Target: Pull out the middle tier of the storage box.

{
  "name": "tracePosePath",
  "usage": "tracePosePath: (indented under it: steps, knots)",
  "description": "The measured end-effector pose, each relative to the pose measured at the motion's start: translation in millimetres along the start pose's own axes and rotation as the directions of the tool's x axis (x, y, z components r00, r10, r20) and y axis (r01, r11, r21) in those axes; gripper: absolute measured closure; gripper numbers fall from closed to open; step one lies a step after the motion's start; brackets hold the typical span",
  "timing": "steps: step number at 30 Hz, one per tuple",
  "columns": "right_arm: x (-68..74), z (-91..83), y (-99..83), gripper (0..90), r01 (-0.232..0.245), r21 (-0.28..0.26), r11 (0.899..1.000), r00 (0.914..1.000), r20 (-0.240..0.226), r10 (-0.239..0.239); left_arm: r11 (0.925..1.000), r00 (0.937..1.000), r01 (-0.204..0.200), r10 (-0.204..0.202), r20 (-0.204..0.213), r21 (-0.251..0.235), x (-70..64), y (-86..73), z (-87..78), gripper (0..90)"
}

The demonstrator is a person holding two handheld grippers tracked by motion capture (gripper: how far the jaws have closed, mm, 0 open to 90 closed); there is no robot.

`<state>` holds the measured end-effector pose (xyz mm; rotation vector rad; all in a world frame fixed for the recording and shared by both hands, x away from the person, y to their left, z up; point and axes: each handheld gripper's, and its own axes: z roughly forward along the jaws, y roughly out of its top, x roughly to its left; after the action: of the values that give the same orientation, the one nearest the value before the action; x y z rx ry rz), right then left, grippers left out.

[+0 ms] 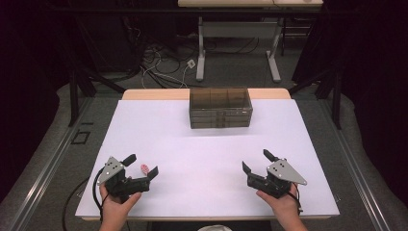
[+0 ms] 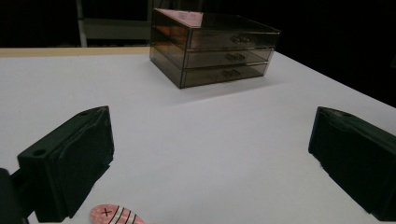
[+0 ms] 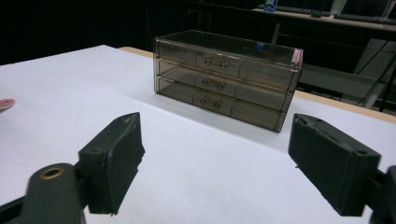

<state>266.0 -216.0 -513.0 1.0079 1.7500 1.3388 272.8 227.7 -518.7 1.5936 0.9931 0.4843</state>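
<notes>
A smoky clear chest of three drawers (image 1: 220,108) stands at the back middle of the white table (image 1: 207,144); all drawers look closed (image 2: 219,51) (image 3: 224,79). A small pink oval piece with black lines (image 1: 144,168) lies flat between the jaws of my left gripper (image 1: 142,166), at the bottom of the left gripper view (image 2: 114,215). The left gripper (image 2: 210,163) is open at the near left. My right gripper (image 1: 255,160) is open at the near right, with bare table between its jaws (image 3: 215,163). The pink piece (image 3: 5,103) also appears far left in the right gripper view.
Beyond the table's far edge, cables (image 1: 163,67) lie on the floor beside the legs of a white desk (image 1: 235,33). A dark stand (image 1: 79,82) rises to the left of the table.
</notes>
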Motion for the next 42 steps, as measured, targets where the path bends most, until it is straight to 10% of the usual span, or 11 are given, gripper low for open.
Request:
tracePosePath:
  steps: [30, 42]
  knots:
    - [-14.0, 42.9, 30.3, 35.3, -0.161, 0.127, 0.979, 0.9848, -0.046, 0.168, 0.9998, 0.9989, 0.007, -0.006, -0.047, 0.020, -0.2, -8.0, -9.4, 0.6]
    - [-17.9, 63.0, 54.8, 37.3, -0.147, 0.143, 0.979, 0.9849, -0.070, 0.158, 0.9996, 0.9991, 0.004, -0.003, -0.043, 0.028, -1.5, -8.7, -7.6, 0.6]
